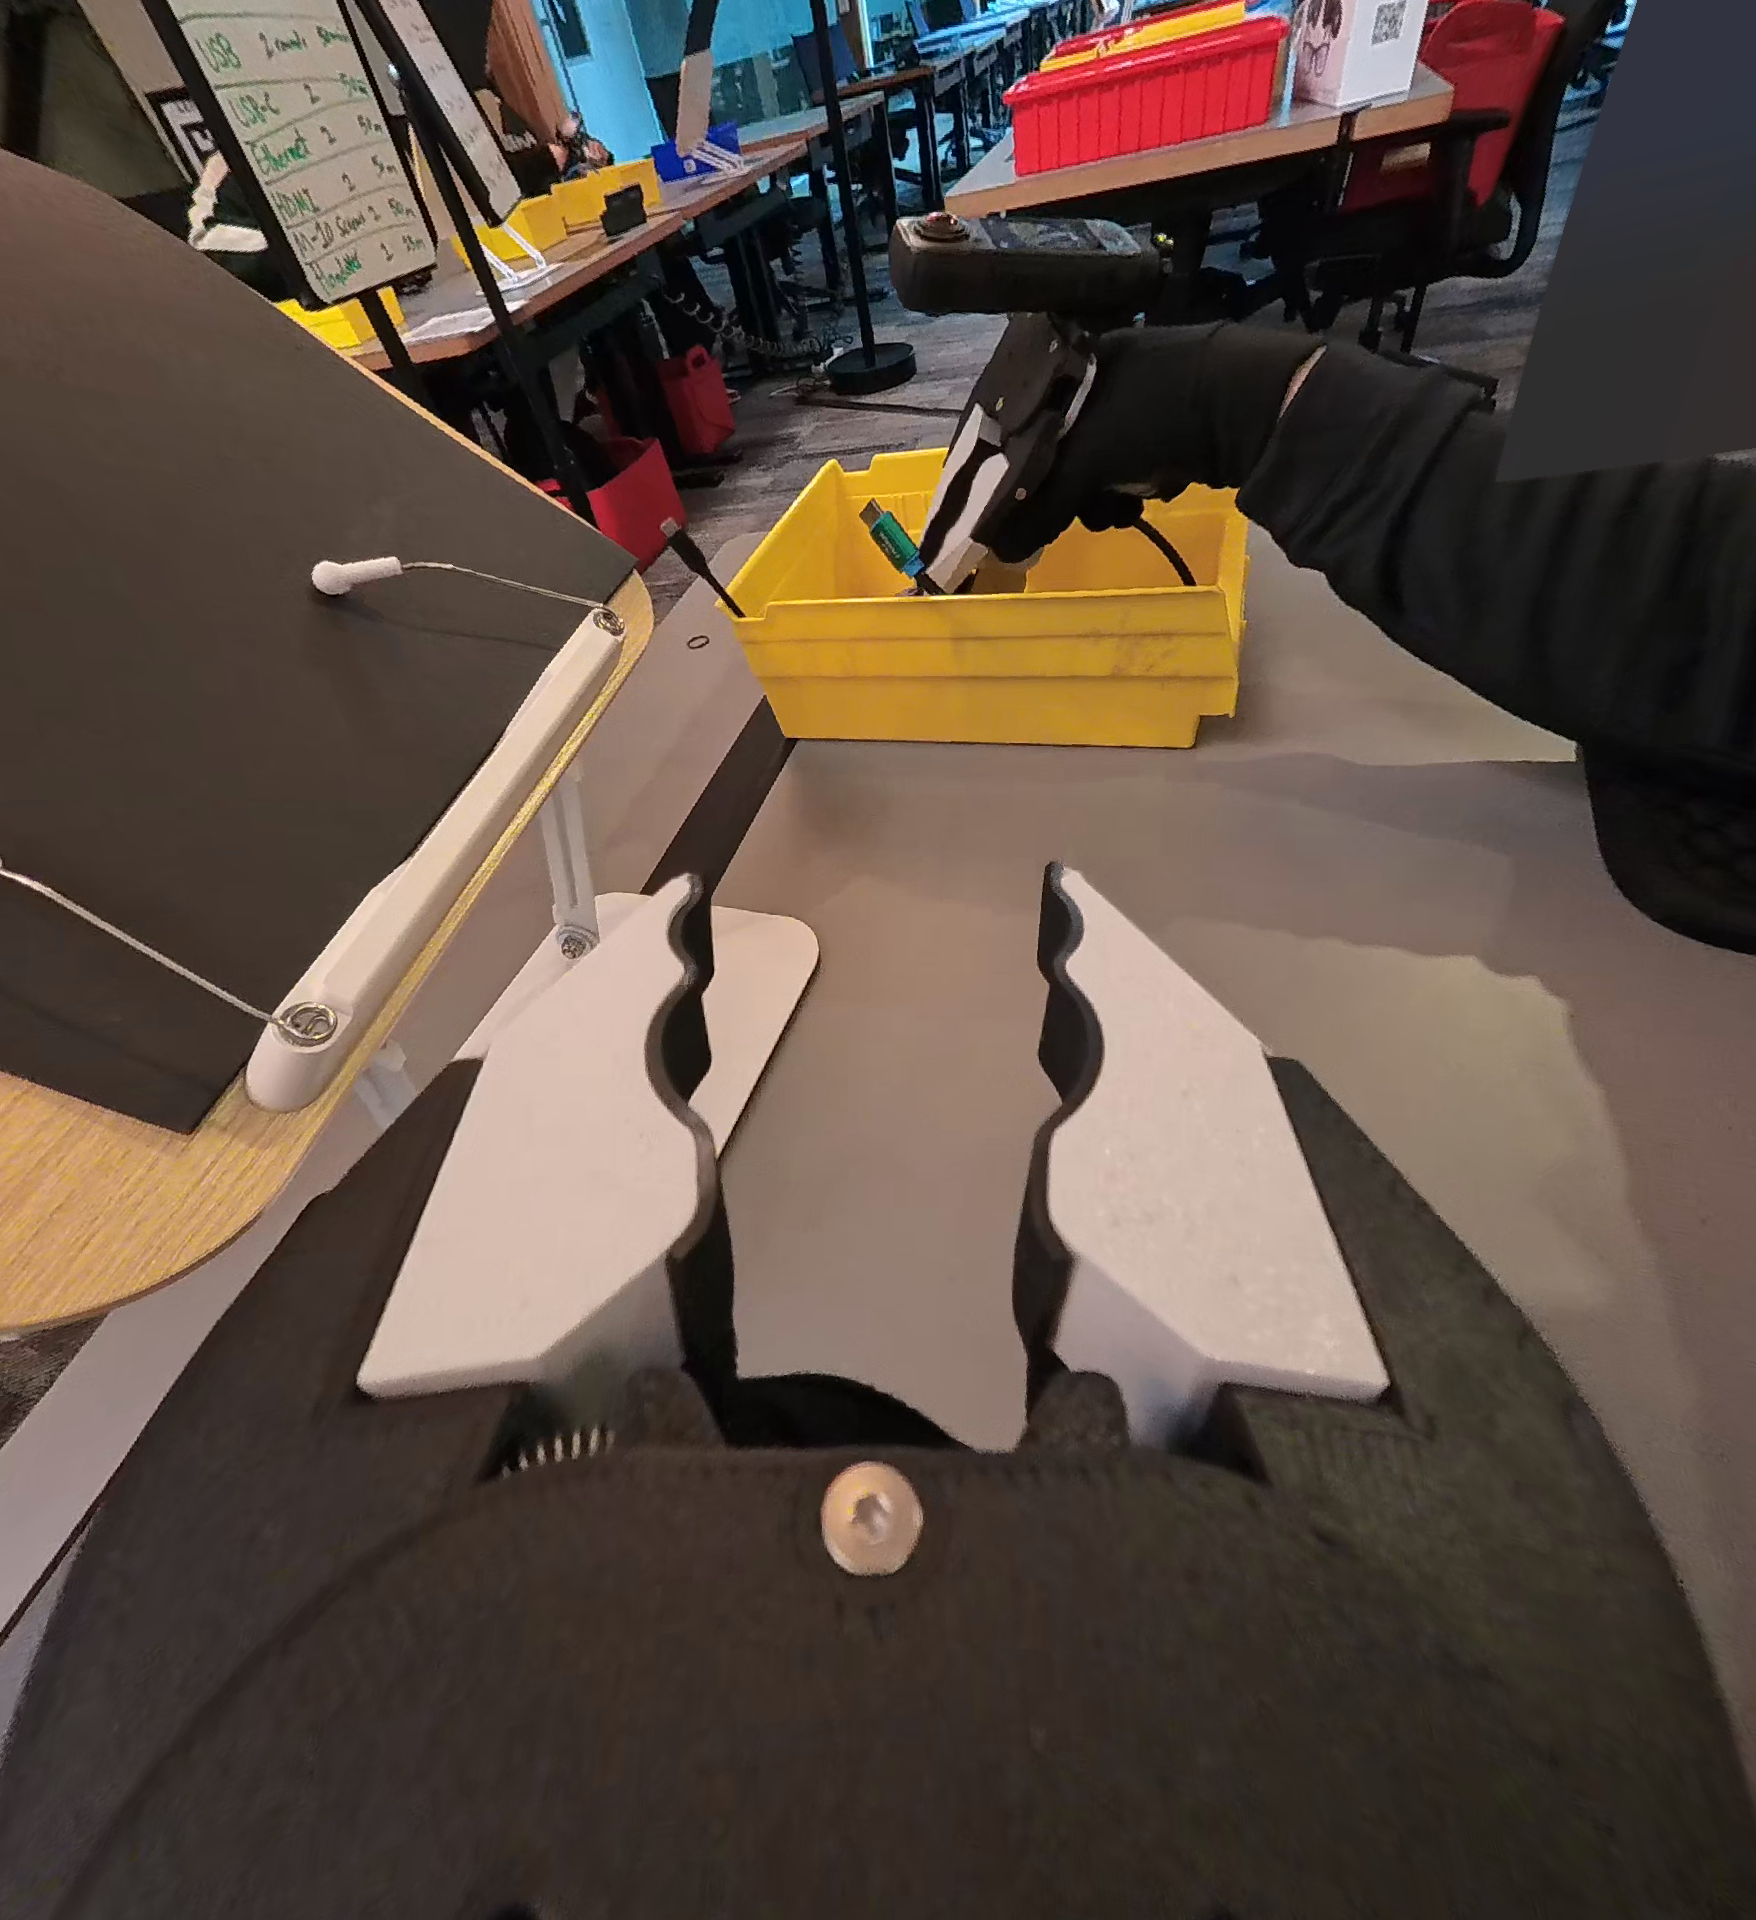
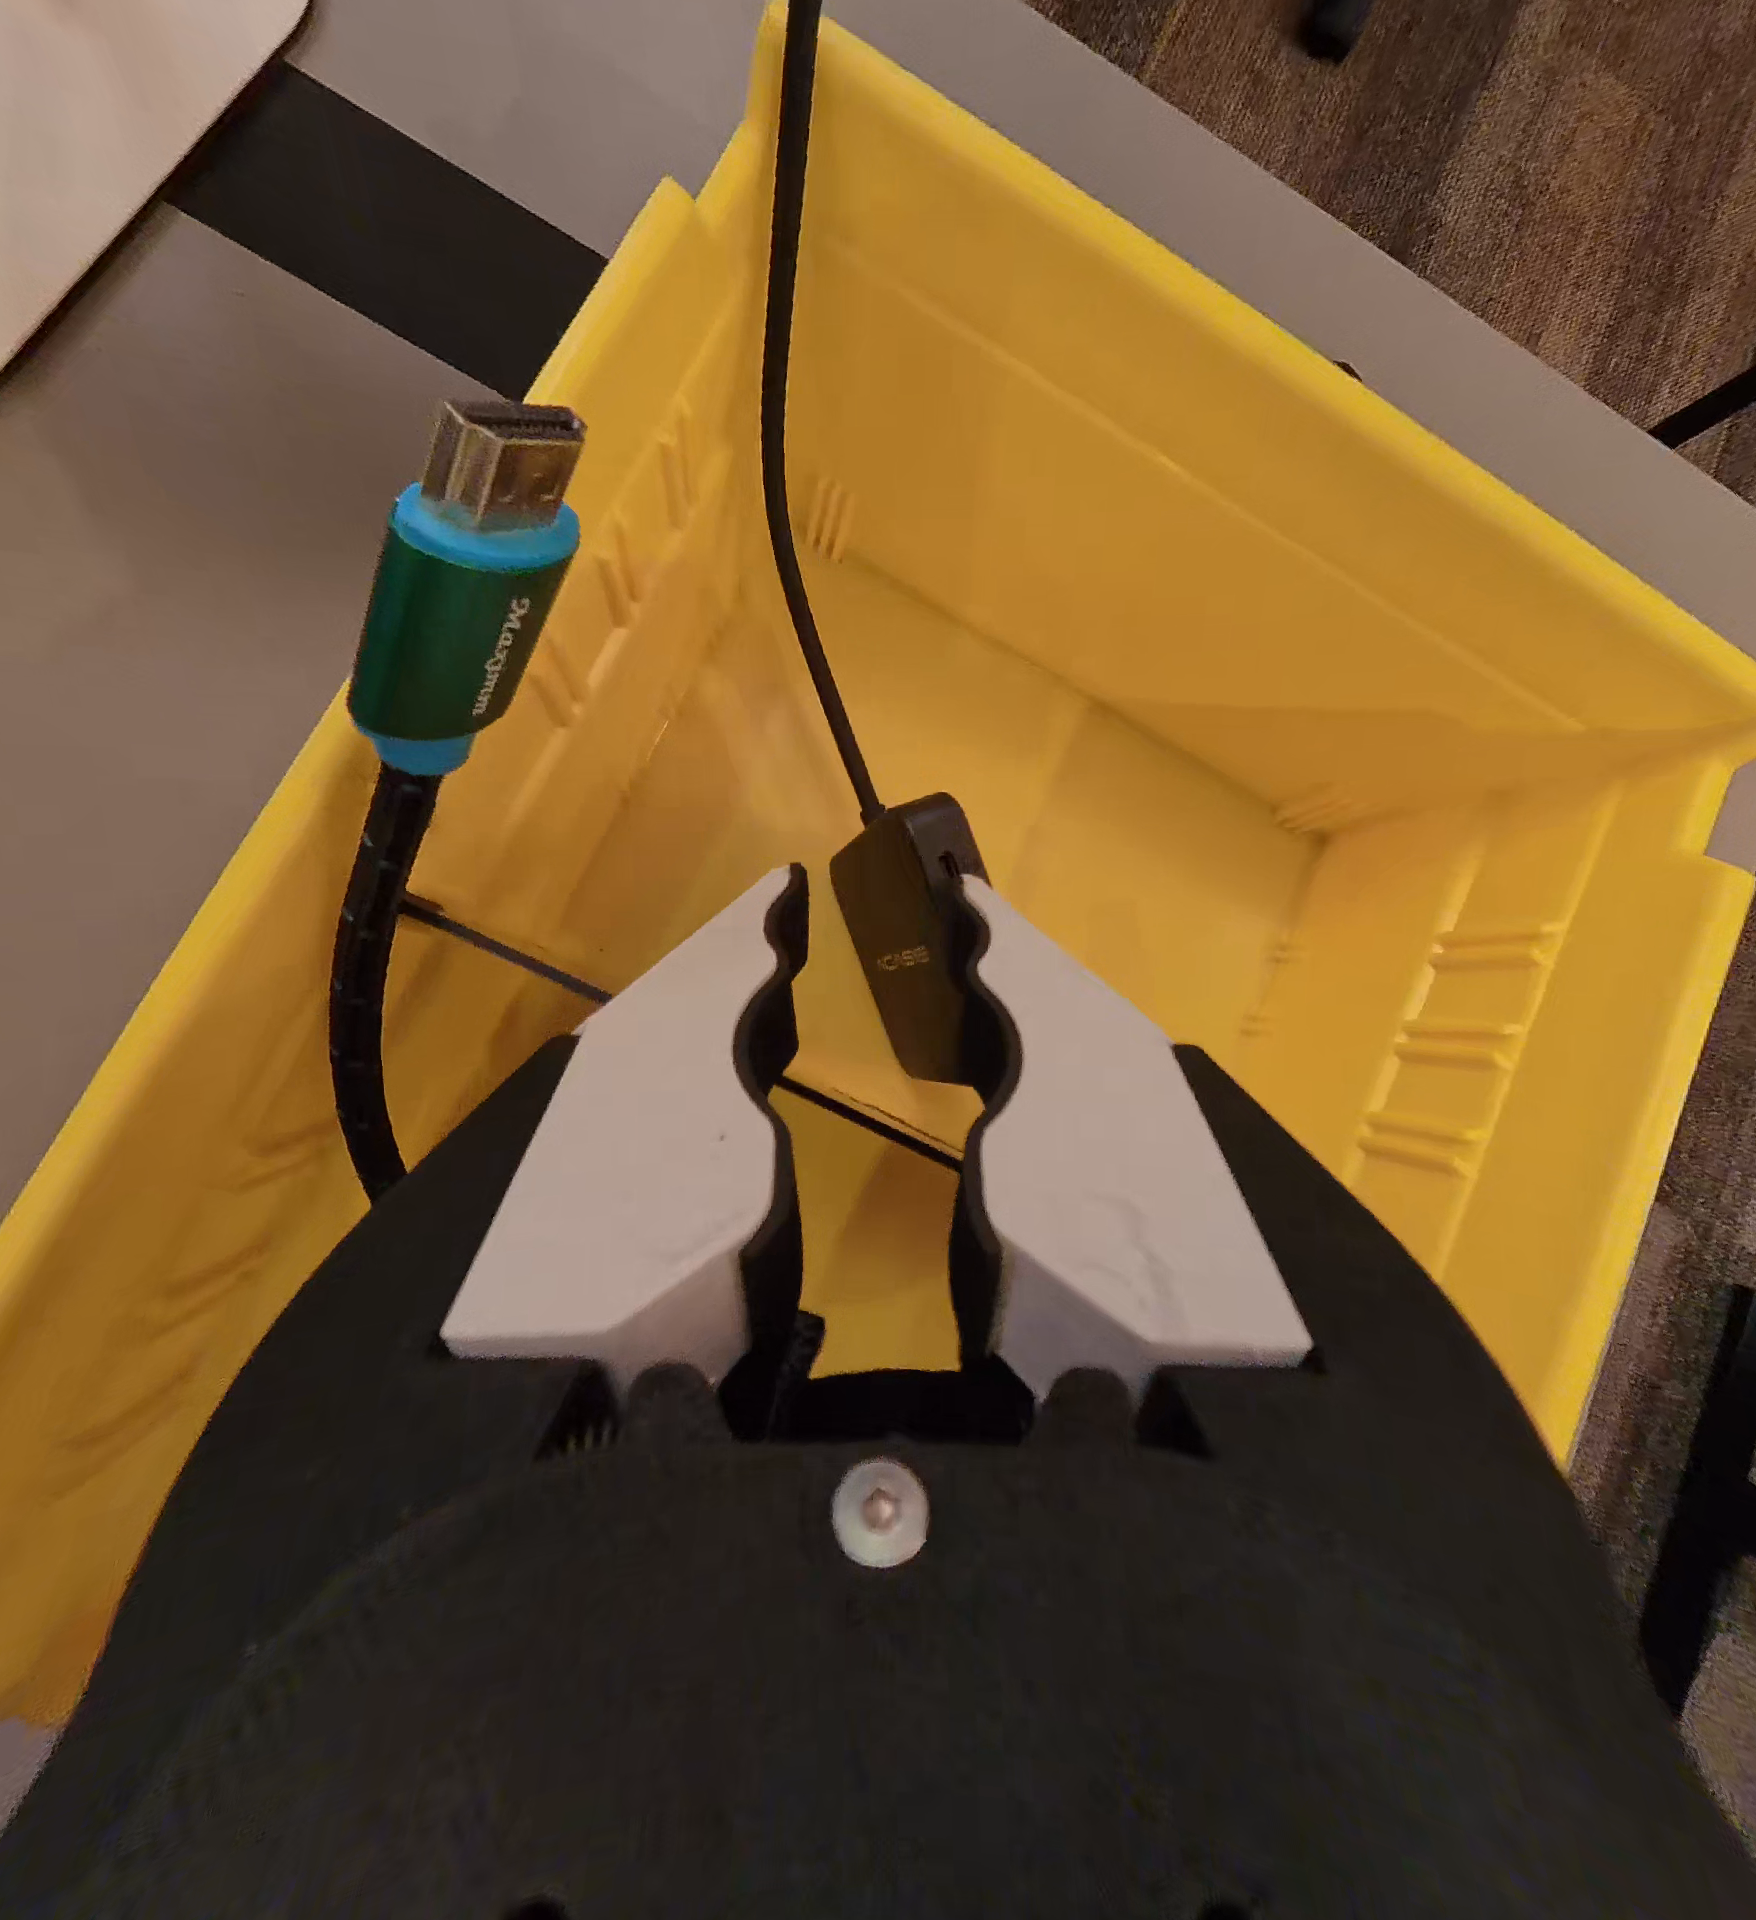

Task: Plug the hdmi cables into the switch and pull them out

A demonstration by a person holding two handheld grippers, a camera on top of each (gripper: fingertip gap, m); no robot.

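Note:
In the right wrist view, my right gripper (image 2: 889, 878) reaches down into a yellow bin (image 2: 1217, 582). Its jaws are closed to a narrow gap on a small flat black switch box (image 2: 905, 935). A thin black cable (image 2: 786, 416) runs from the box up over the bin wall. A green and blue HDMI plug (image 2: 463, 613) on a thick black cable stands upright at the left of my fingers, free. In the left wrist view, my left gripper (image 1: 874, 883) is open and empty above the grey table (image 1: 1217, 883). It is well short of the bin (image 1: 988, 665), where the right gripper (image 1: 941, 561) and the plug (image 1: 889, 535) show.
A tilted black board (image 1: 178, 623) on a wooden stand fills the left, with white tethered connectors (image 1: 354, 574) on it. A thin black cable end (image 1: 692, 566) sticks out of the bin's left corner. A gloved hand and sleeve (image 1: 1425, 540) cross on the right. Desks and red bins stand behind. Across from one pair of fingers to the other is roughly 40 cm.

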